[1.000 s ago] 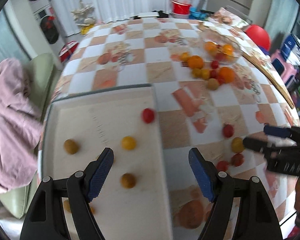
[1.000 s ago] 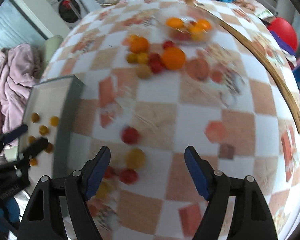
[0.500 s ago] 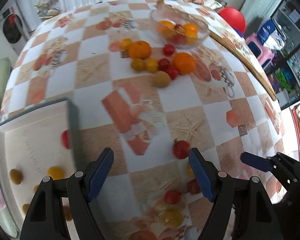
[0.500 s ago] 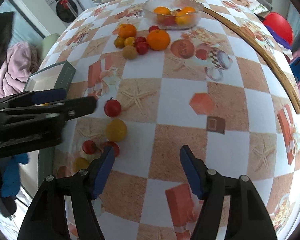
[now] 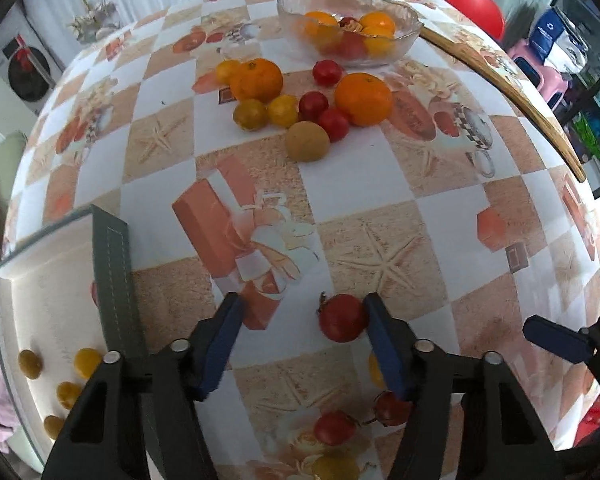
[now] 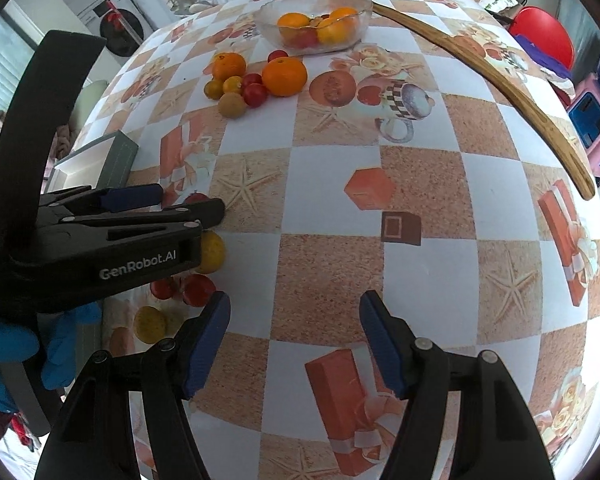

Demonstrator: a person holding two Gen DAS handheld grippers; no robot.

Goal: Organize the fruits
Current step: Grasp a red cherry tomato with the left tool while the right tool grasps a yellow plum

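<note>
Left wrist cam: left gripper [image 5: 302, 330] is pointed down over the table w/ jaws closing on a red tomato [image 5: 343, 318]. Right pad looks to be touching it, left pad not there yet, so no grip so far. I'd centre the tomato before squeezing, else it'll prob roll off. Tray [image 5: 112, 276] w/ small yellow fruit sits just left. More loose tomatoes right under the jaws, easy to bump.

Right wrist cam: right gripper [image 6: 294, 338] is about half open, nothing in it, hovering over bare tablecloth [image 6: 420, 184]. Glass bowl [image 6: 314, 24] and the orange pile [image 6: 256, 80] are far back, well apart. Left tool blocks most of the near fruit from here.
</note>
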